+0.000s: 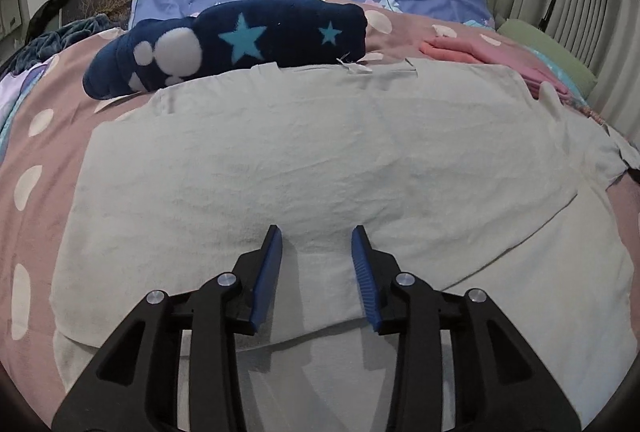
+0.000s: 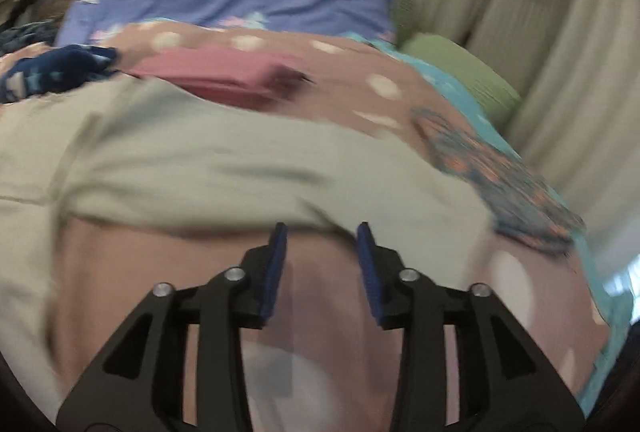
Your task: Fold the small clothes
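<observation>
The pale grey-white garment point(image 1: 320, 160) sprawls flat across the polka-dot bedspread point(image 1: 28, 168), filling my left view from nine to three o'clock; it looks light, limp and crease-prone, so I'd pinch a hem or corner, not the middle. My left gripper point(image 1: 317, 236) hovers above it, jaws apart and empty. My right gripper point(image 2: 322, 232), likewise spread and empty, sits at the near edge, though blur hides the hem.

Left view sharp, soft even light; right view motion-blurred.
</observation>
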